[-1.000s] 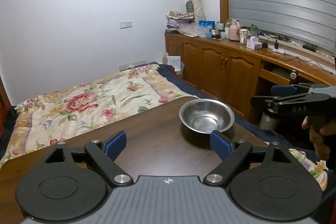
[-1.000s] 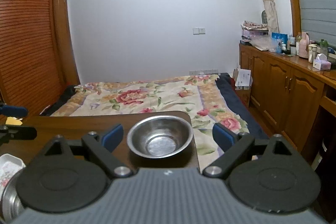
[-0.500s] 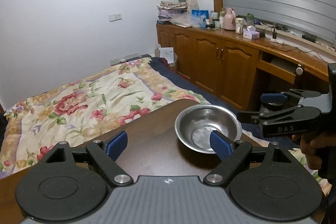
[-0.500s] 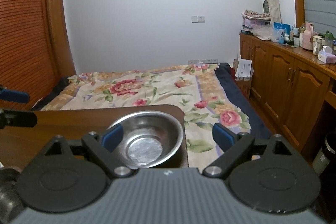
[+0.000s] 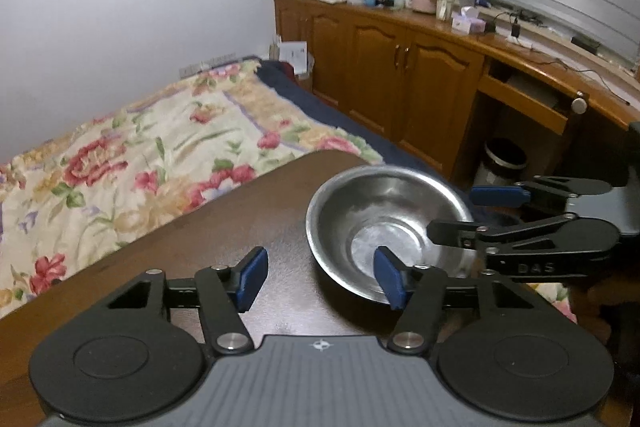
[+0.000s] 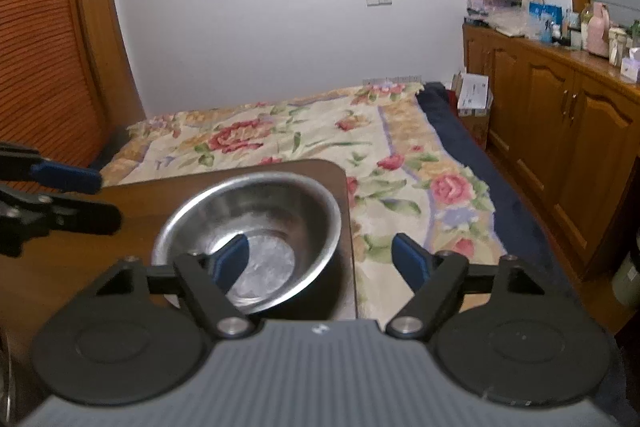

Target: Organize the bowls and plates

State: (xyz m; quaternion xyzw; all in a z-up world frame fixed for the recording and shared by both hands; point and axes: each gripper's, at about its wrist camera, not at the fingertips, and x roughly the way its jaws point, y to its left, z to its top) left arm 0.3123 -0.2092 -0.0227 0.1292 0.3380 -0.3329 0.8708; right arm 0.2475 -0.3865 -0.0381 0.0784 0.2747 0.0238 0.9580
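A steel bowl [image 5: 400, 211] [image 6: 280, 211] stands empty near the far corner of the dark wooden table [image 5: 192, 251] [image 6: 120, 239]. My left gripper [image 5: 320, 279] straddles the bowl's near-left rim, its right pad over the inside and its left pad outside. Its jaws are closing and no pad touches the rim. My right gripper [image 6: 320, 261] straddles the right rim, with its left pad inside the bowl and its right pad beyond it. Those jaws are closing too, without contact. Each gripper shows in the other's view: the right gripper [image 5: 468, 213] and the left gripper [image 6: 80, 197].
The table's edge [image 6: 352, 227] runs just right of the bowl. Beyond it lies a bed with a floral cover [image 5: 160, 155] [image 6: 320, 135]. Wooden cupboards [image 5: 400, 67] with clutter on top line the right wall, with a bin [image 5: 500, 163] below the desk.
Both grippers have come forward and down onto the bowl, which now fills more of each view. Both pairs of jaws have narrowed. The bowl has not moved.
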